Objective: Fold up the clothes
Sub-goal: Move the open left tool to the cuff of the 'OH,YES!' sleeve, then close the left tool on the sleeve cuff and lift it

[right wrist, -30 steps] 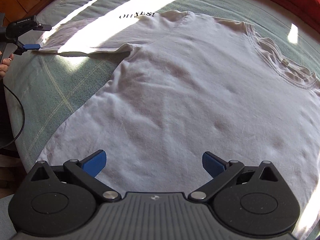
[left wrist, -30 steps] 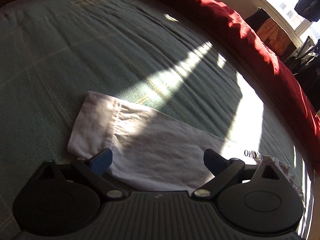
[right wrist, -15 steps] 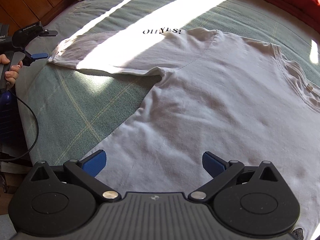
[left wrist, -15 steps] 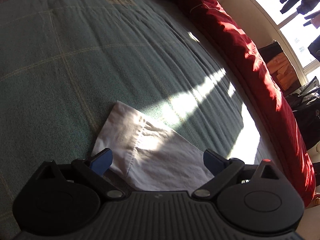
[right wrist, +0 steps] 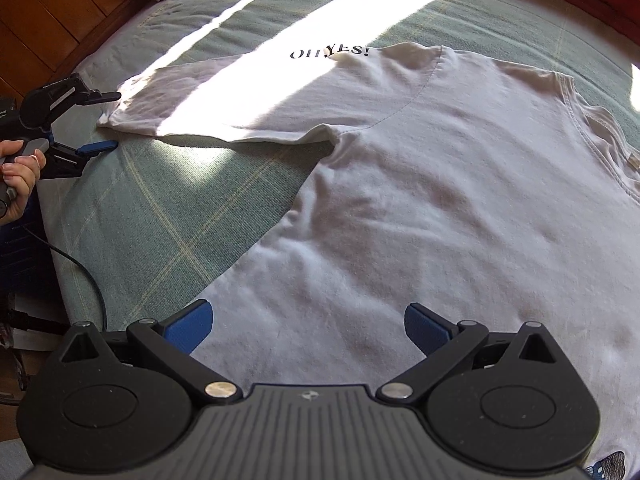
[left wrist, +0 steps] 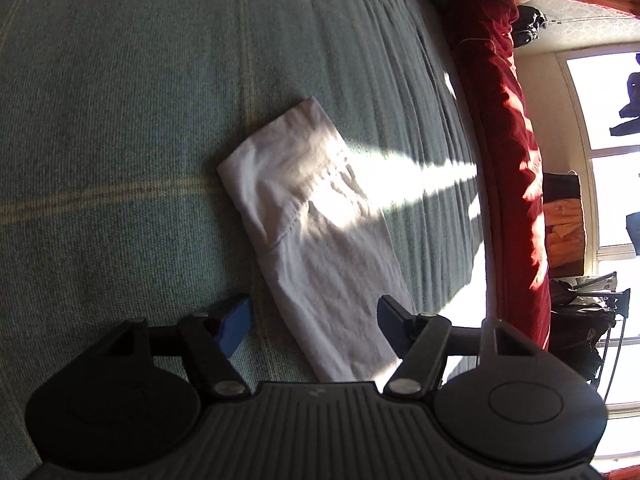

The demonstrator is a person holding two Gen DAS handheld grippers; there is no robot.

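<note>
Rolled sideways since before, the left gripper (left wrist: 314, 322) gapes empty around the shirt sleeve (left wrist: 308, 216); right gripper (right wrist: 308, 326) likewise wide, empty.

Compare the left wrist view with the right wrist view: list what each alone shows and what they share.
Left wrist only: the window and the clothes hanging outside it.

Right wrist only: the shirt's collar, the "OH,YES!" print, the wooden headboard, and the hand holding the open left tongs.

Both: the white T-shirt's sleeve, the green bedspread and the red duvet.
</note>
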